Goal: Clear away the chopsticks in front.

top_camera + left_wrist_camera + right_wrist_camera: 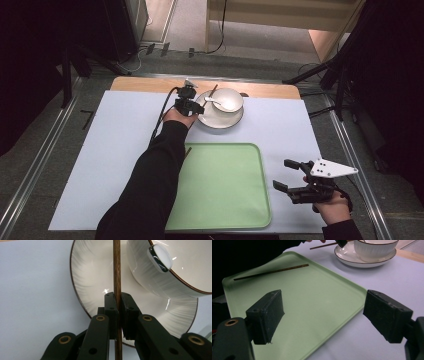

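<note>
My left gripper [119,315] has its jaws pinched tight on a brown chopstick [116,270]; in the left gripper view the stick runs straight up between the two black pads and on across the white plate [87,277]. In the high view that gripper [187,100] sits just off the plate's left rim, near the far edge of the white mat [110,150], and the chopstick's free end [213,91] pokes out past the plate toward the table's far wooden edge. The right gripper view catches the held stick [324,245] lying roughly level, reaching from the sleeve side to the plate [352,261].

On the plate stands a white ribbed bowl [155,277] with a dark rim, and a shiny spoon [161,258] rests in it, its handle hanging over the bowl's edge on the side nearest my jaws.

My right gripper [286,175] stands wide open with nothing between its pads. It hovers over the mat near the right edge, just beside the near right corner of the green tray [225,200]. In the right gripper view a second chopstick [272,272] lies flat in the tray [317,305], near its far left corner, well apart from my right jaws and from the plate.
</note>
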A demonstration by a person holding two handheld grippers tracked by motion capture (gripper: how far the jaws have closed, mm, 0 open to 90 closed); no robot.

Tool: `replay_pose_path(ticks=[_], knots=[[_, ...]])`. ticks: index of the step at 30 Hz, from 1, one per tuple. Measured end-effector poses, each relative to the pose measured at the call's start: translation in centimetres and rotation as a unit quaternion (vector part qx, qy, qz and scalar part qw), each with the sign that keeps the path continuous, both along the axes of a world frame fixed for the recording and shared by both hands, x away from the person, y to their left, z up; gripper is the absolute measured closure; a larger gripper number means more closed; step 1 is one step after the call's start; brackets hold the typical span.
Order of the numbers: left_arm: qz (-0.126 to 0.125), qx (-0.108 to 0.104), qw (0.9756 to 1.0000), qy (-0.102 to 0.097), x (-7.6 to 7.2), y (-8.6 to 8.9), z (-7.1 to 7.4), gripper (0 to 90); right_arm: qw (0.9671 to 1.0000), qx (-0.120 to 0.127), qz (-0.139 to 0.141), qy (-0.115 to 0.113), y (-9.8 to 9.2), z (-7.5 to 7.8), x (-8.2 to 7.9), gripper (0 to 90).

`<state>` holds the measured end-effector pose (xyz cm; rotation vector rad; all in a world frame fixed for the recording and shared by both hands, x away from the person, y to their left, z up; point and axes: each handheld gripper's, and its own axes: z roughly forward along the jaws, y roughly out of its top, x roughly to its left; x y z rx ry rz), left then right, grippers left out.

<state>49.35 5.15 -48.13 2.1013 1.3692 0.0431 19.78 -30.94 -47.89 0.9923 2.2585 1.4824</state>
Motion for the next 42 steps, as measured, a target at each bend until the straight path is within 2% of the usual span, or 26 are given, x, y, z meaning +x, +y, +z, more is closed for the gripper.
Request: replay_pose_path(ticks=[4, 10, 12, 14, 22, 33, 38, 42], knots=[[0.003, -0.007, 1.0, 0.002, -0.1, 0.7, 0.8, 85.5, 1.0, -0.001, 0.0, 0.001, 0.0, 0.0, 0.0, 17.0], [0.003, 0.008, 0.9999, 0.011, -0.4, 2.0, 1.9, 85.6, 1.0, -0.003, 0.001, 0.001, 0.1, -0.1, 0.0, 17.0], [0.004, 0.006, 0.9999, 0.013, -0.5, 2.6, 2.2, 85.6, 1.0, -0.002, 0.002, 0.002, 0.1, -0.1, 0.0, 17.0], [0.005, 0.0, 0.9999, 0.011, -0.8, 3.2, 2.5, 85.6, 1.0, -0.002, 0.003, 0.002, 0.1, 0.0, -0.1, 17.0], [0.003, -0.002, 1.0, 0.009, -2.6, 5.7, 3.5, 85.6, 1.0, 0.004, 0.003, 0.004, 0.0, -0.1, 0.0, 17.0], [-0.019, -0.007, 0.9997, -0.012, -6.8, 7.9, 5.0, 85.5, 1.0, -0.001, 0.001, 0.005, 0.1, -0.2, 0.0, 16.9], [-0.036, 0.006, 0.9991, -0.023, -9.4, 8.5, 4.9, 85.4, 1.0, -0.001, -0.002, 0.006, 0.2, -0.1, -0.1, 16.9], [-0.043, 0.005, 0.9987, -0.028, -11.6, 8.9, 4.6, 85.4, 1.0, -0.004, -0.002, 0.006, 0.3, -0.1, -0.1, 16.9]])
